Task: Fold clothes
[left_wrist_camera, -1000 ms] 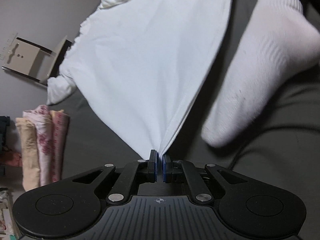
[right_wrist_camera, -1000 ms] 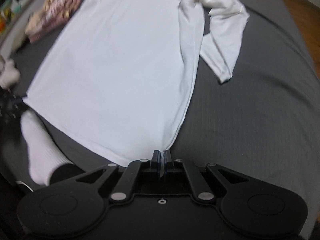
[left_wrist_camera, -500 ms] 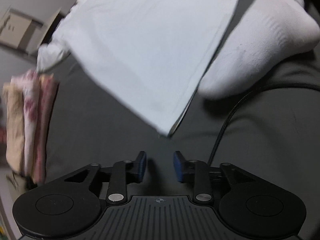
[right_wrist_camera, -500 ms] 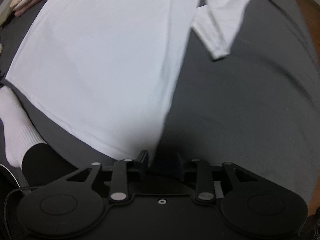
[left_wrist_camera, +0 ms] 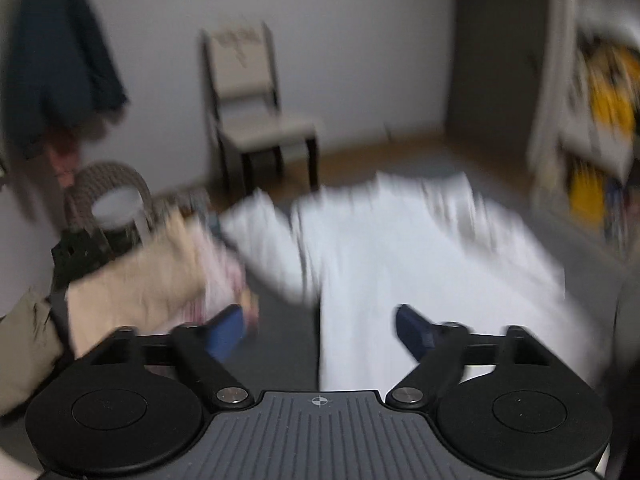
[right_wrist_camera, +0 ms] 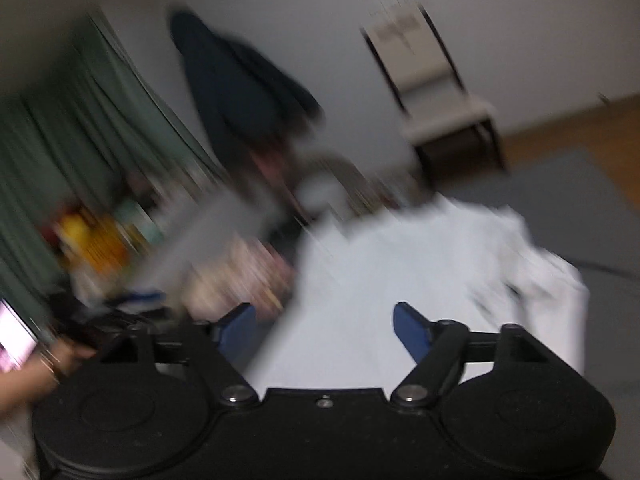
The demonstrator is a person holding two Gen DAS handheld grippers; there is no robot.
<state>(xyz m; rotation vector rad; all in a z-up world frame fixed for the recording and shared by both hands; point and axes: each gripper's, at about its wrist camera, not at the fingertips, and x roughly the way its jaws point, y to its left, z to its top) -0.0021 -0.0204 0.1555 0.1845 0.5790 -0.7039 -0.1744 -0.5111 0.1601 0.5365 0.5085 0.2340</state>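
Both hand-held grippers [left_wrist_camera: 320, 330] [right_wrist_camera: 324, 328] gape empty above the blurred white shirt [left_wrist_camera: 420, 264] lying flat.

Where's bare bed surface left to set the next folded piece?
Blurred frames, rough call. Bare grey cover shows as a strip between the folded stack and the white shirt, and right of the shirt in the right wrist view. The stack side is crowded.
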